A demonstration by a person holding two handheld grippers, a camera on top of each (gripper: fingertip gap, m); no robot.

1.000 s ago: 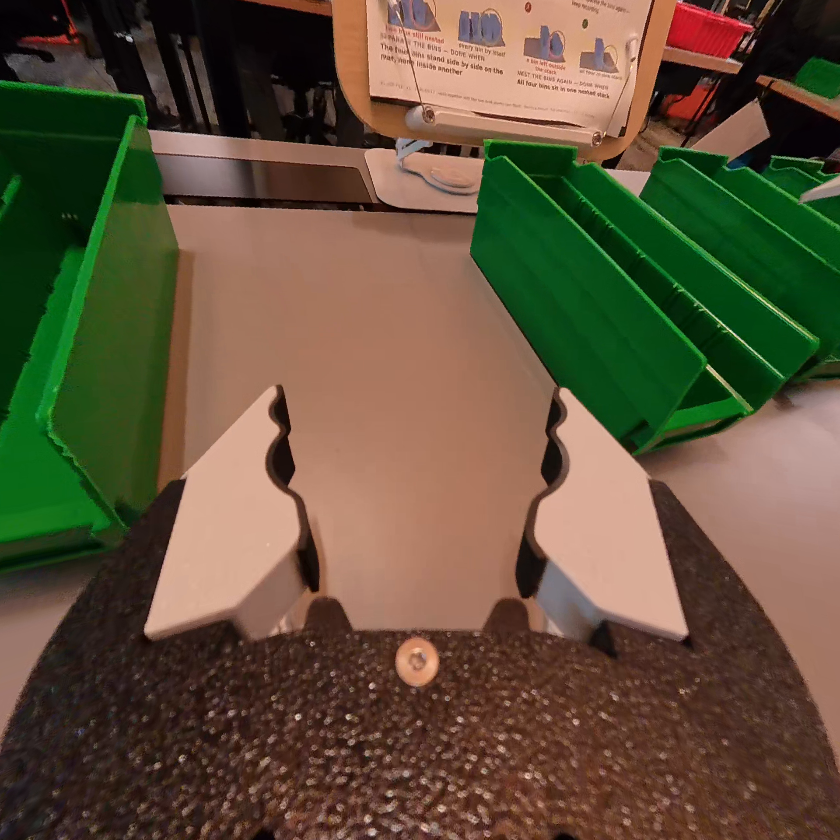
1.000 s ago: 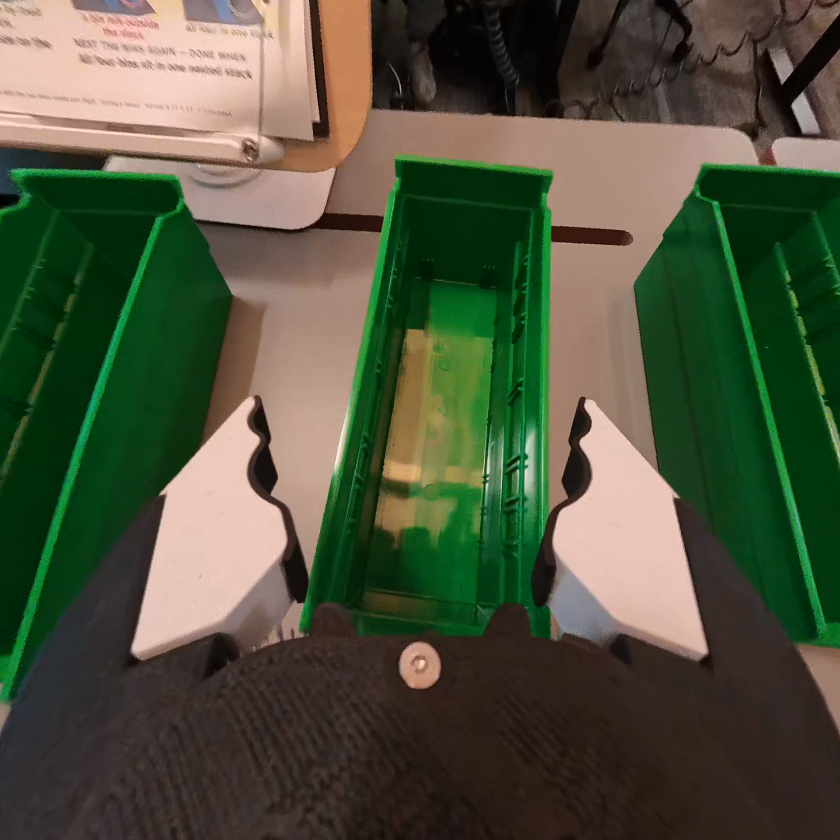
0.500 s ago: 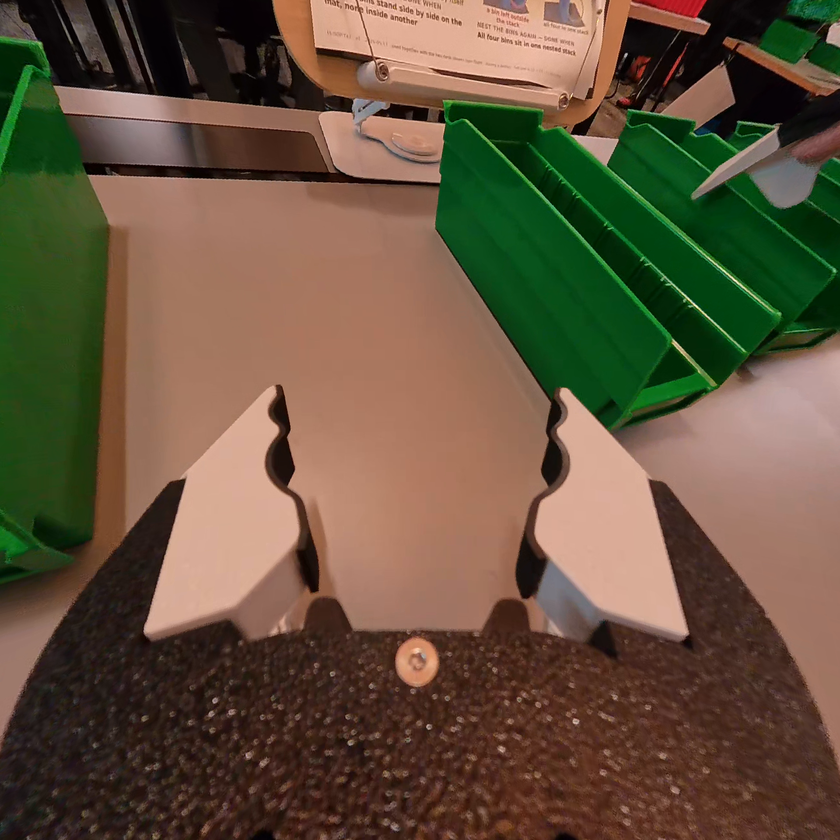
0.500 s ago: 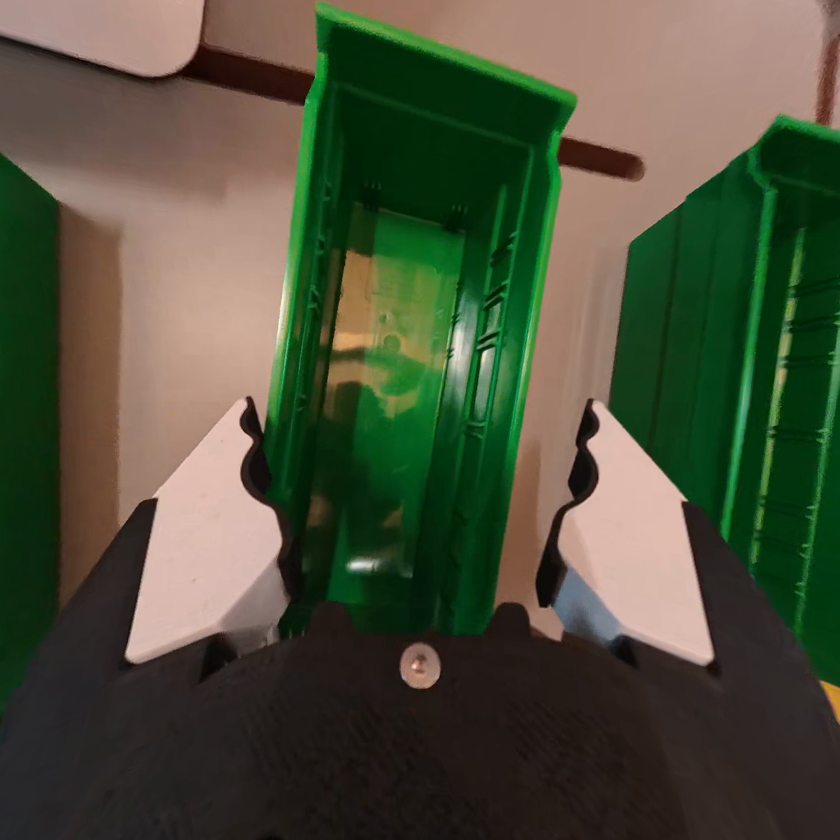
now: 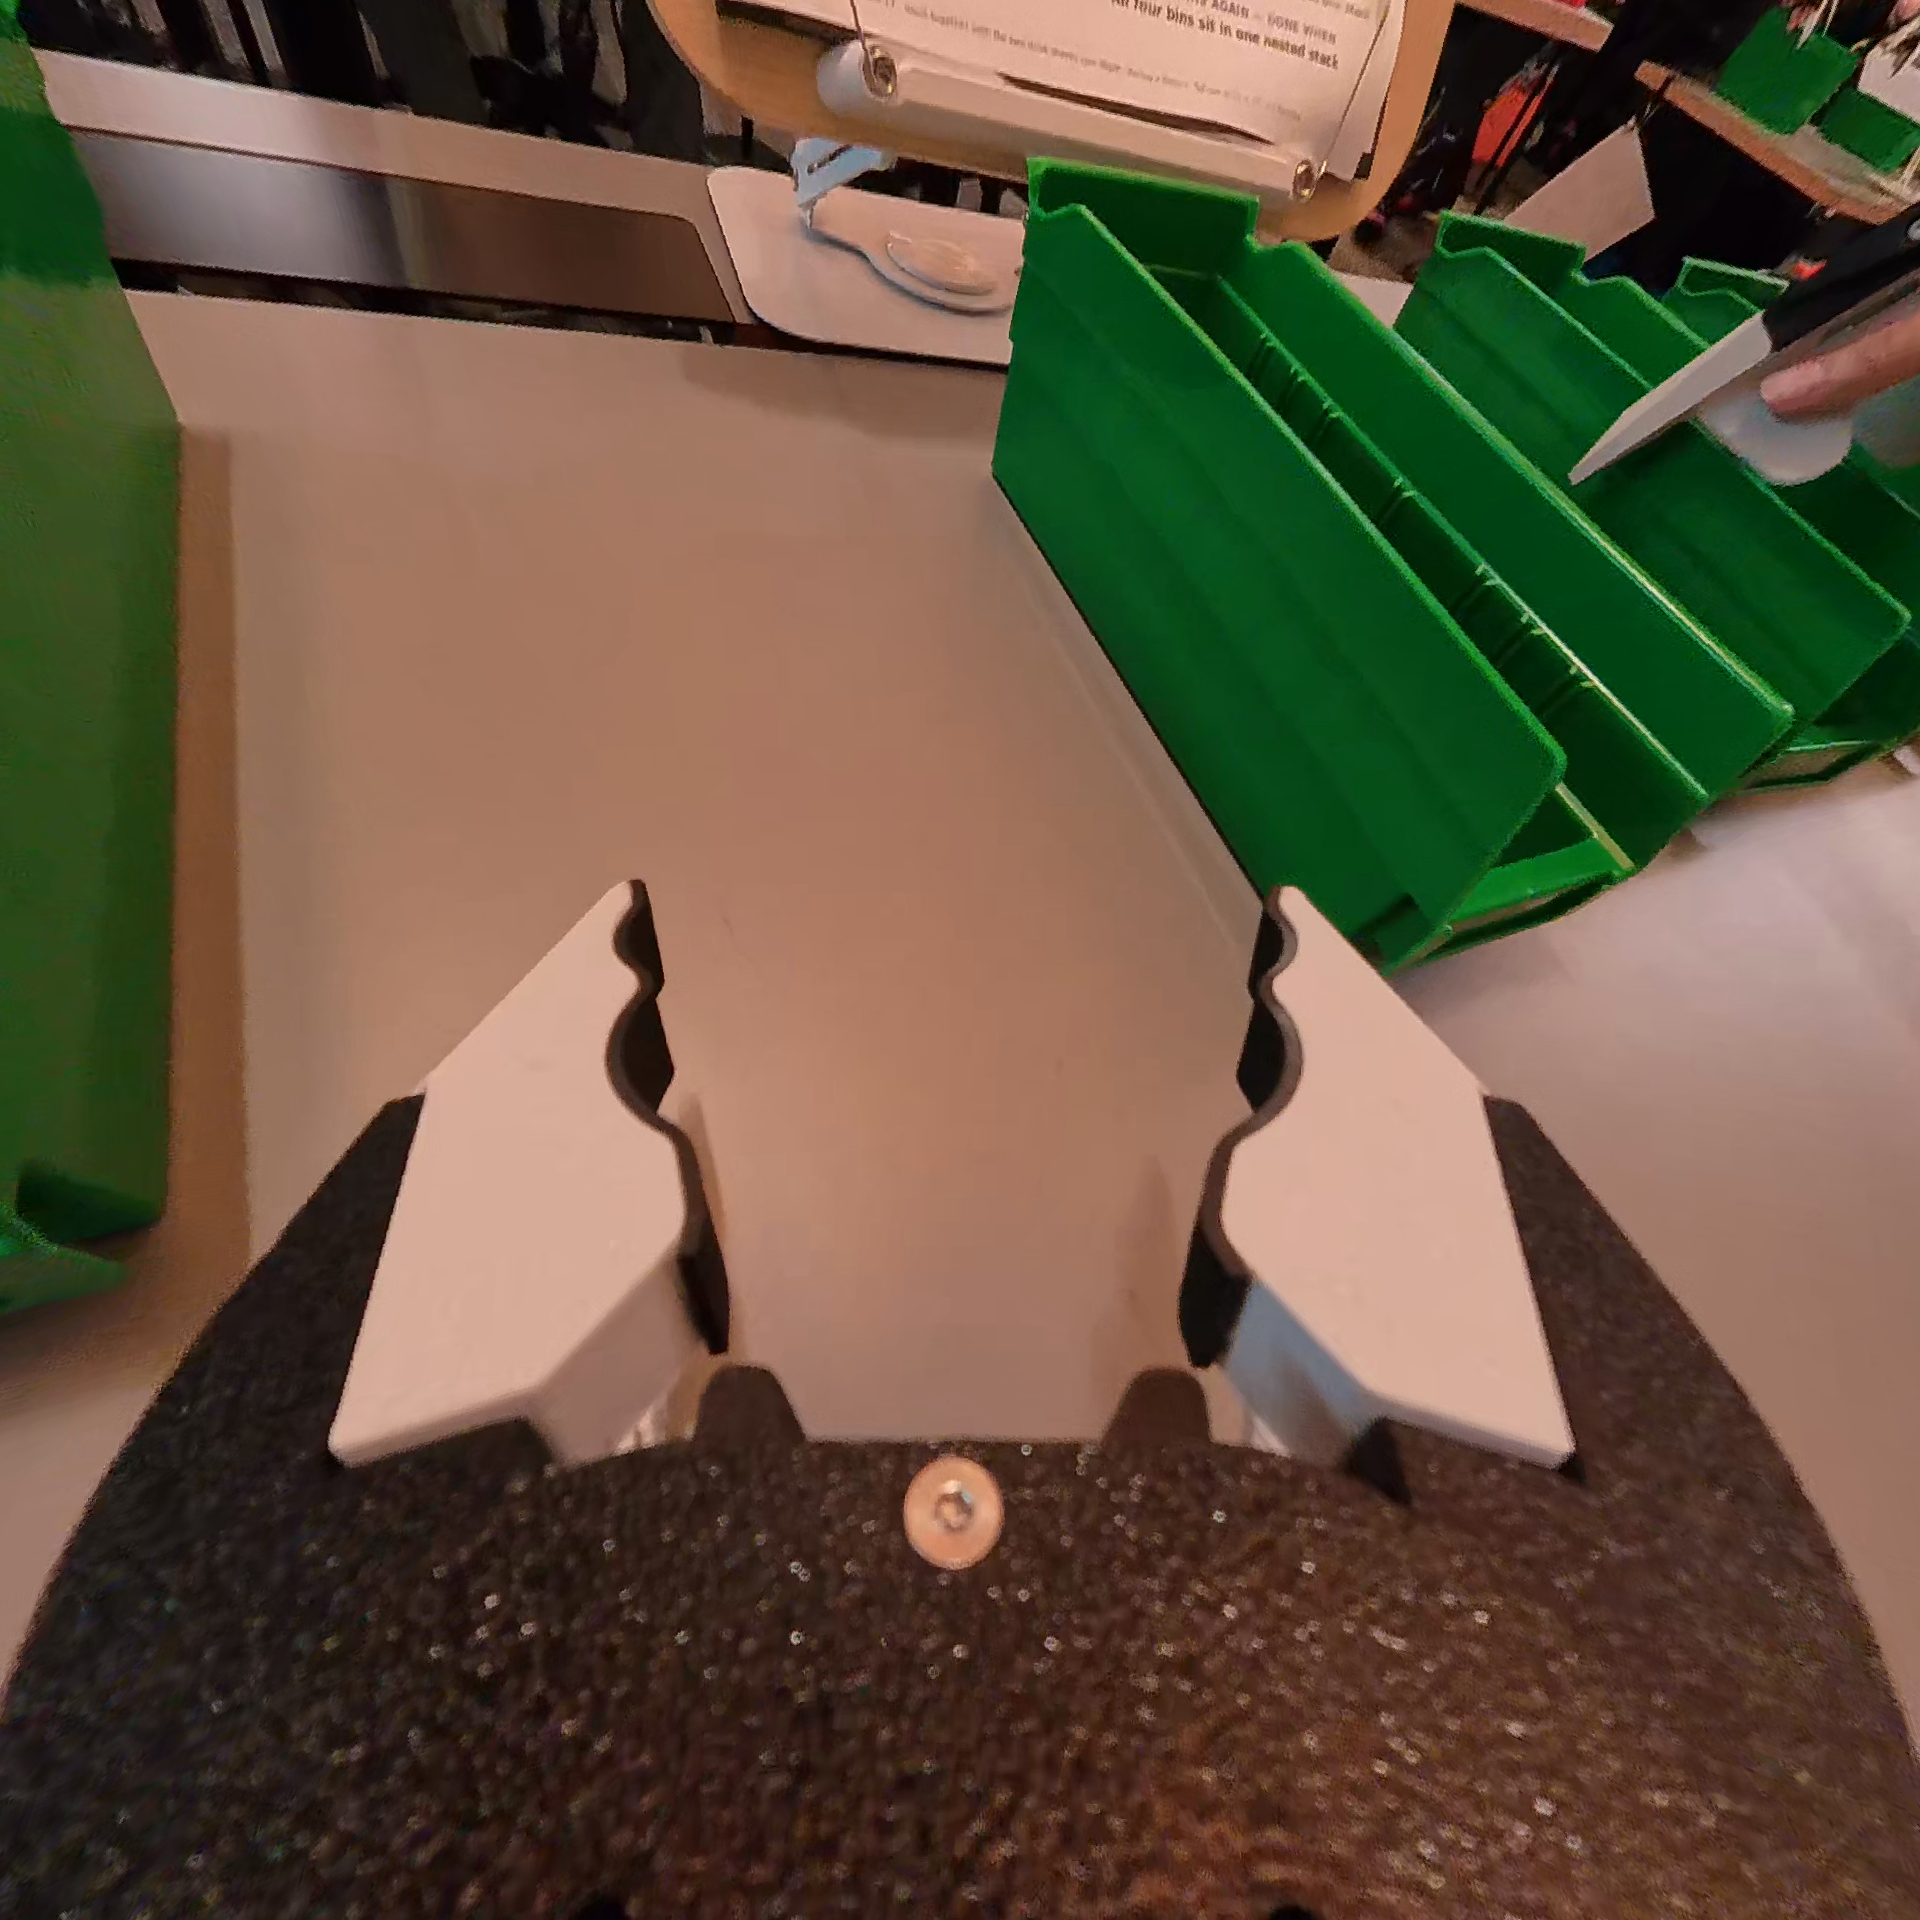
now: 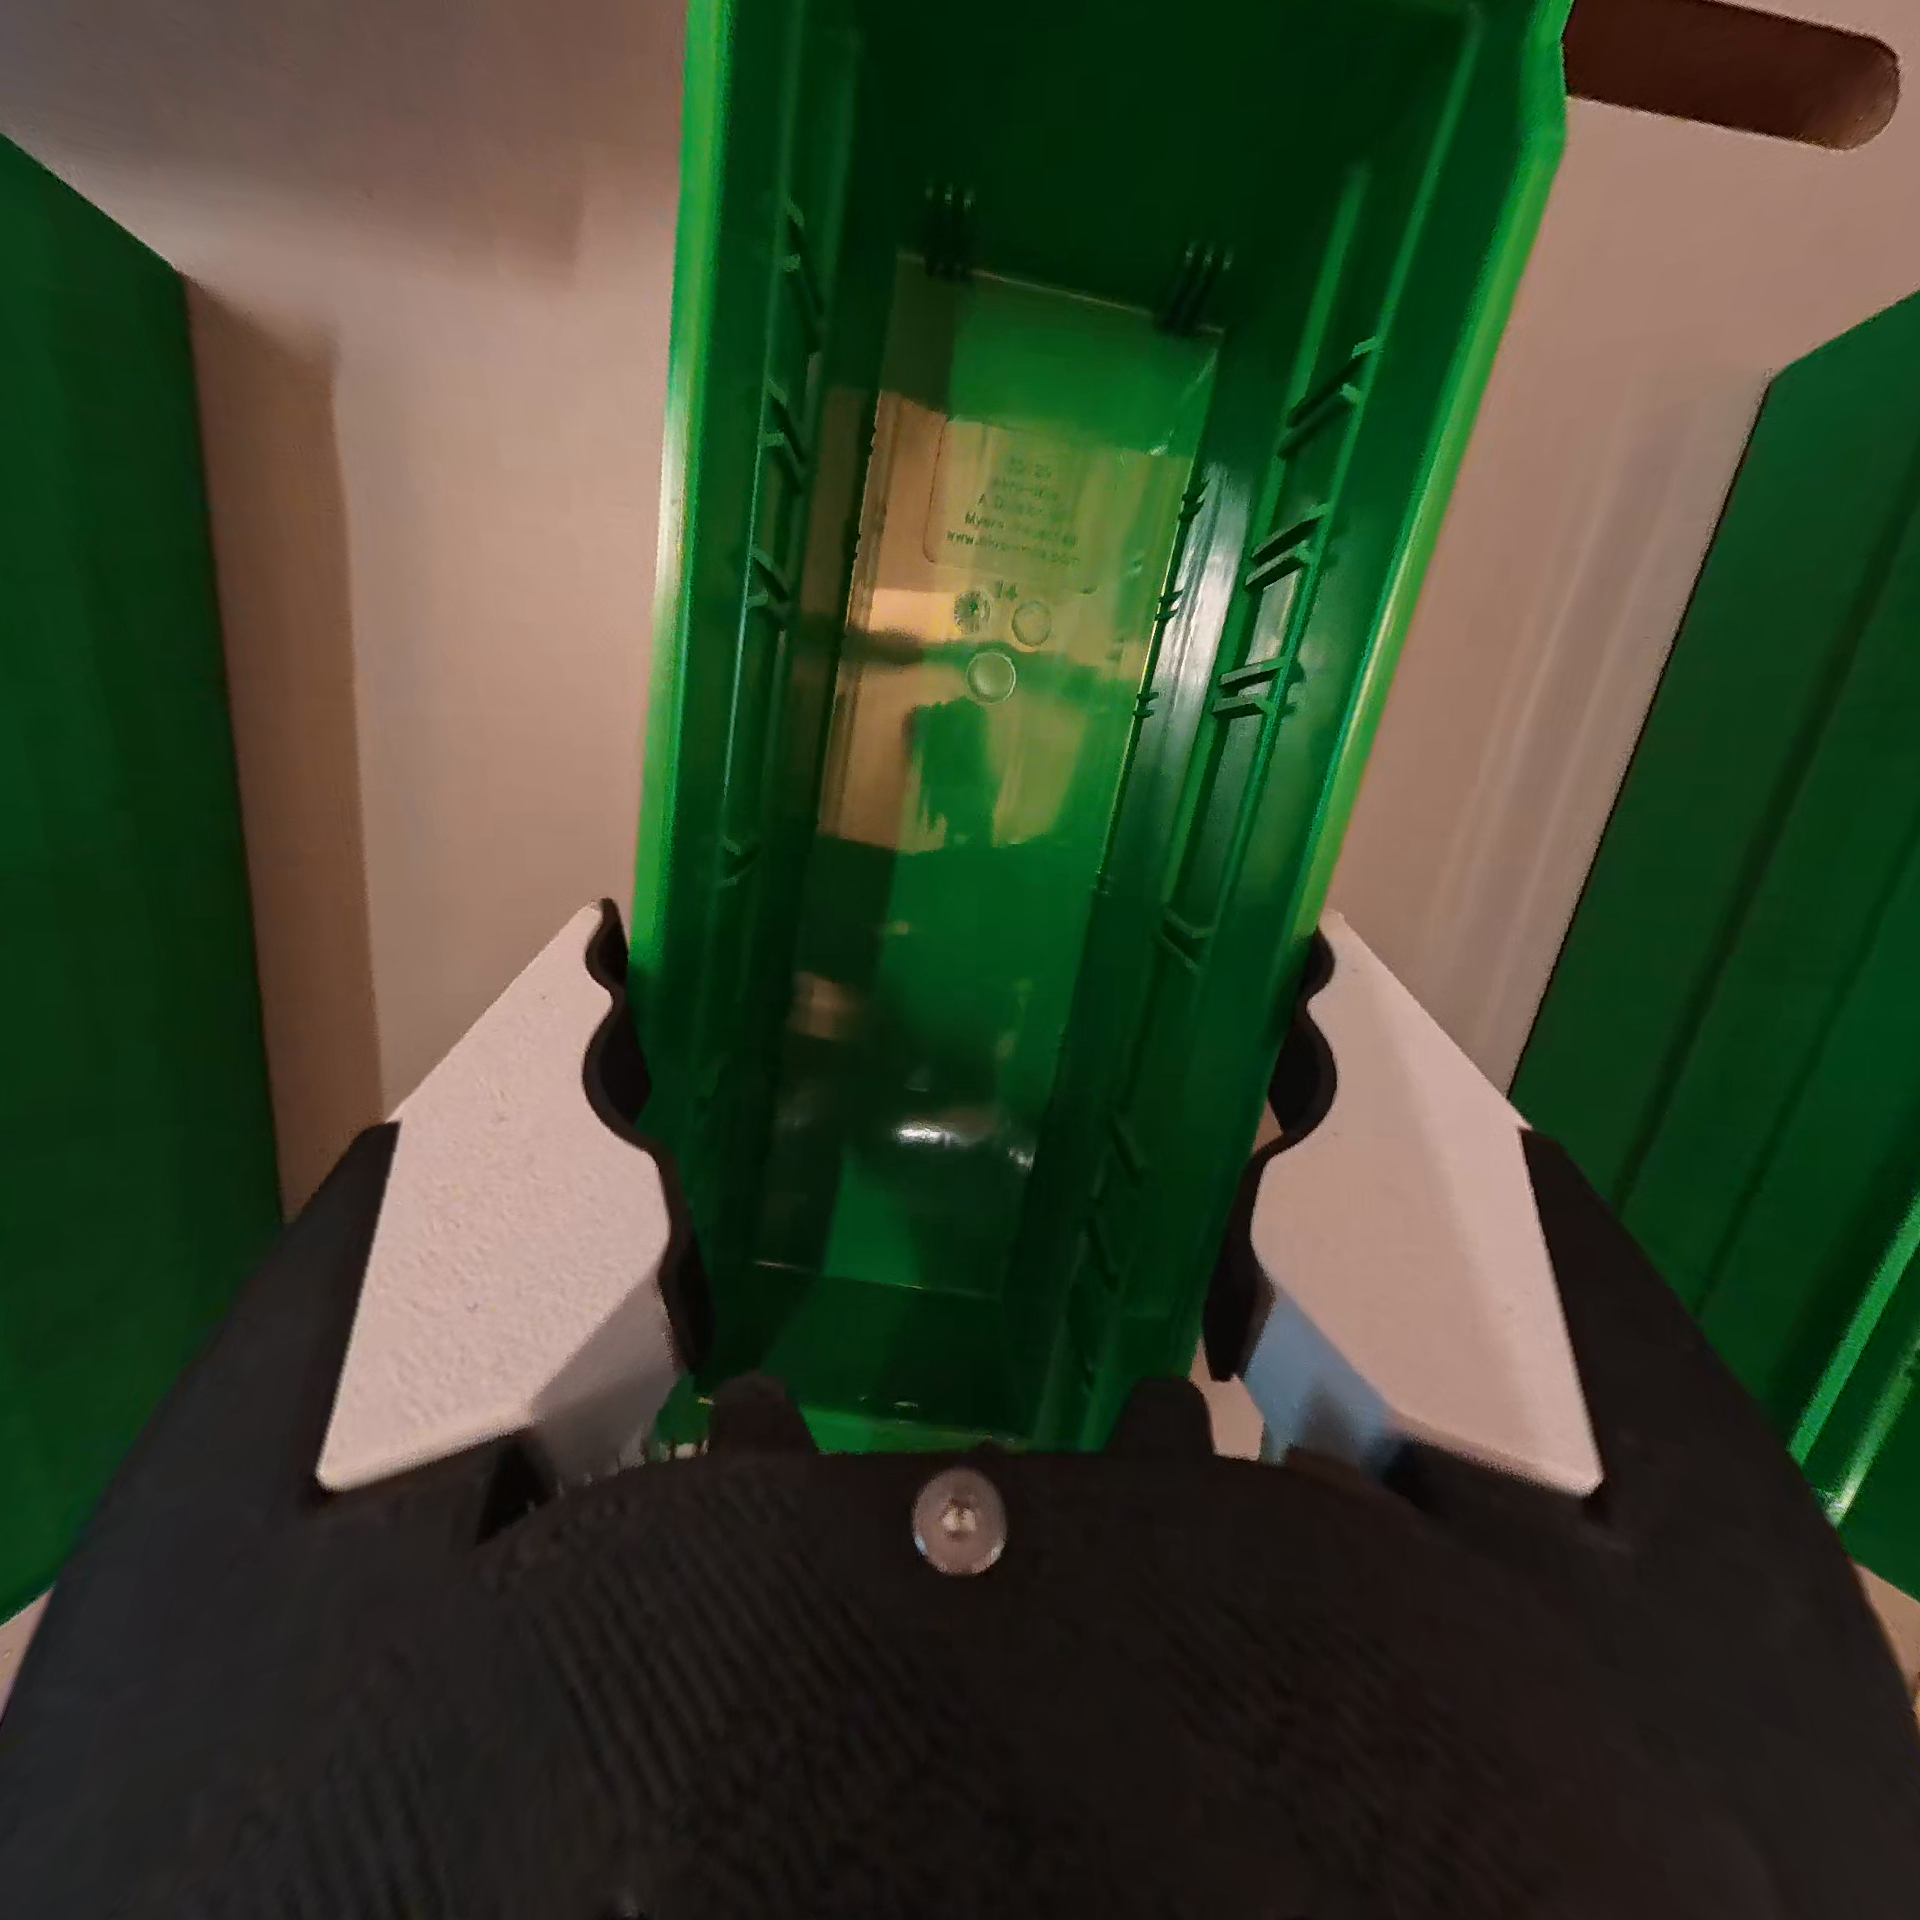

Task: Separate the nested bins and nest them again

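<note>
Four bins are separated on the counter (image 5: 831, 675). The middle bin (image 6: 1039, 644) is straddled by the right tool (image 6: 961, 1132), pads touching its walls; left tool (image 5: 956, 1122) is wide, empty. Next: lift, nest into neighbour.

a pale beige table (image 5: 644, 665) carried several long green plastic bins. in the left wrist view one bin (image 5: 1257, 582) stood on the right, a second bin (image 5: 1704, 561) close beside it, and a third bin (image 5: 73, 727) at the far left, well apart. a flat white stand base (image 5: 894, 260) lay at the table's far edge. in the right wrist view a narrow middle bin (image 6: 1039, 675) sat between two others.
</note>
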